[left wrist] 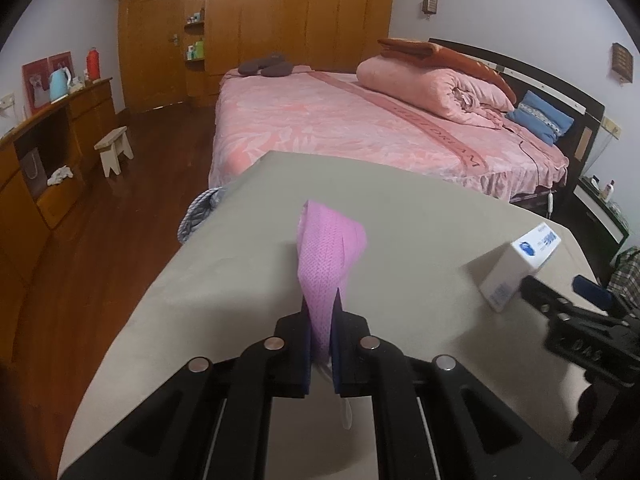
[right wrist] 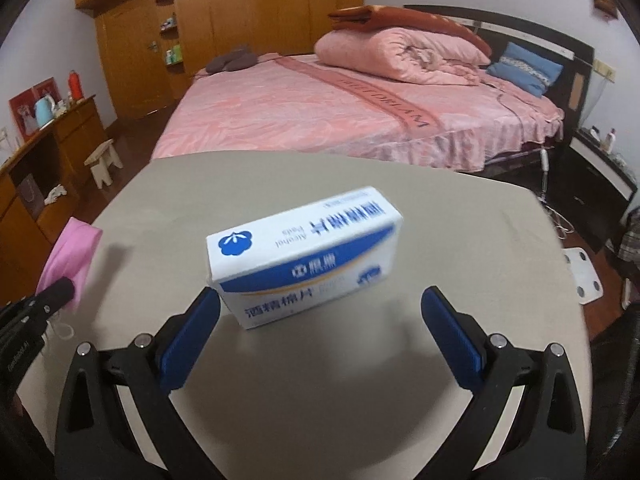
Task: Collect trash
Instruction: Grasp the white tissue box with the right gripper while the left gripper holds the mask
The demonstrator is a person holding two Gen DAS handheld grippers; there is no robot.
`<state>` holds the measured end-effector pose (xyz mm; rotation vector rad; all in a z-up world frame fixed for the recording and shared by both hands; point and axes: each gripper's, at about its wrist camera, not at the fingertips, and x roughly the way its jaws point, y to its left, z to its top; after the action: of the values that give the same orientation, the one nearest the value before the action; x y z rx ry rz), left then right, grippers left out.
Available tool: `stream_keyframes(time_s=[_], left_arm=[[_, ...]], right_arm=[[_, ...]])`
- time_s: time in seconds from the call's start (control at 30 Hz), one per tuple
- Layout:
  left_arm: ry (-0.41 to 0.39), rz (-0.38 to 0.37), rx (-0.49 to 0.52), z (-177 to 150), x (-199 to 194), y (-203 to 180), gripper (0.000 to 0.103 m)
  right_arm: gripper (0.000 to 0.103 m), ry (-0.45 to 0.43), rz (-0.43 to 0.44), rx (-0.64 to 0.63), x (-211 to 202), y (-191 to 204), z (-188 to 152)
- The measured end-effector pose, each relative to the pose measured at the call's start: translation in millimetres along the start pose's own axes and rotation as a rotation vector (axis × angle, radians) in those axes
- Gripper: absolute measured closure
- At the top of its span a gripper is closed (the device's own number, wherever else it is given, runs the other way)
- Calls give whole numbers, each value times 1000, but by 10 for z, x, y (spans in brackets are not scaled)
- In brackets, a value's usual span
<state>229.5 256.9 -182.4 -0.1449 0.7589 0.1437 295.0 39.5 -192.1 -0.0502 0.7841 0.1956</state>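
Note:
My left gripper (left wrist: 321,304) is shut on a pink face mask (left wrist: 330,252) and holds it upright above the beige table (left wrist: 240,248); a white ear loop hangs below the fingers. The mask also shows at the left of the right wrist view (right wrist: 72,256). A white and blue alcohol-pads box (right wrist: 304,252) lies on the table; it also shows in the left wrist view (left wrist: 516,268). My right gripper (right wrist: 320,300) is open, its blue pads (right wrist: 192,332) on either side of the box's near end, the left pad close to its corner.
A bed with pink covers (right wrist: 320,104) stands beyond the table. A wooden cabinet (left wrist: 48,148) with a kettle and a small stool (left wrist: 114,152) are on the left. A wardrobe (left wrist: 296,12) fills the back wall. Striped cloth (left wrist: 200,216) hangs at the table's left edge.

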Motion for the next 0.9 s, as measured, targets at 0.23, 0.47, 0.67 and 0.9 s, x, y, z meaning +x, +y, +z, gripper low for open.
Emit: stream_keyframes(time_s=[0.23, 0.47, 0.67, 0.9], left_arm=[[8, -25, 11, 20, 50, -225, 95], [9, -46, 32, 57, 98, -417, 95], [-2, -37, 26, 98, 73, -379, 95], [-2, -30, 18, 117, 58, -339, 95]], right_arm=[[5, 7, -98, 25, -97, -487, -91], [5, -21, -20, 93, -239, -592, -98], [5, -35, -7, 75, -153, -393, -12], [19, -23, -78, 53, 107, -287, 73]])
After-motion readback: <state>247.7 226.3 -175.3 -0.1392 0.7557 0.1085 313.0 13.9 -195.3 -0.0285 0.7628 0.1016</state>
